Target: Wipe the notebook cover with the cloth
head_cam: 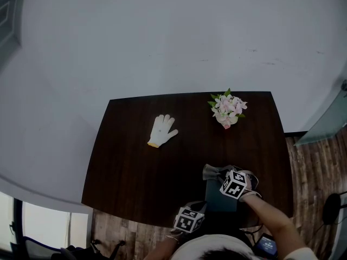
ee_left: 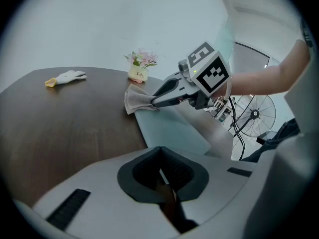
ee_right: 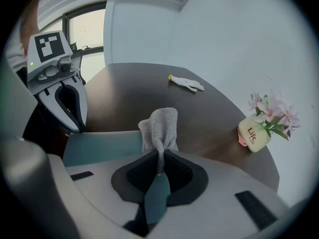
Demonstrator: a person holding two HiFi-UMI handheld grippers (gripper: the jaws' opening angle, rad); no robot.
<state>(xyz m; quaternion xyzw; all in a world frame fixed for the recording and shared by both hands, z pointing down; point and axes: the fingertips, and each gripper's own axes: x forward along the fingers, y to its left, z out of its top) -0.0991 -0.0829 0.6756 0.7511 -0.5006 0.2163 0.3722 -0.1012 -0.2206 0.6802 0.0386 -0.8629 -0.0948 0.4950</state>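
The right gripper [ee_right: 159,156] has its jaws pressed together on the cloth [ee_right: 160,128]. The pinched fold runs down into the seam between them, and the rest rises in a loose bunch just beyond the tips. The cloth is grey, with a coarse woven texture, and is creased into soft vertical folds. In the left gripper view it spreads out from the jaw tips over the far corner of the notebook [ee_right: 102,146] and laps onto the table [head_cam: 135,167] beside it.

The notebook lies flat under the right gripper, at the table's near edge and right of the middle, just in front of the person. Its cover is a plain, smooth, dull teal with no print that I can see.

The left gripper [ee_left: 160,156] has its jaws together, and I can make out nothing held between them. It stands at the notebook's near end, tips pointing down close to the near corner. Whether they touch the cover I cannot tell. The two grippers are at opposite ends of the notebook, the right at the far end and the left at the near one.

Farther back on the table a white glove [head_cam: 161,130] lies well apart from the notebook. A small pot of pink flowers [head_cam: 227,111] stands near the far edge.
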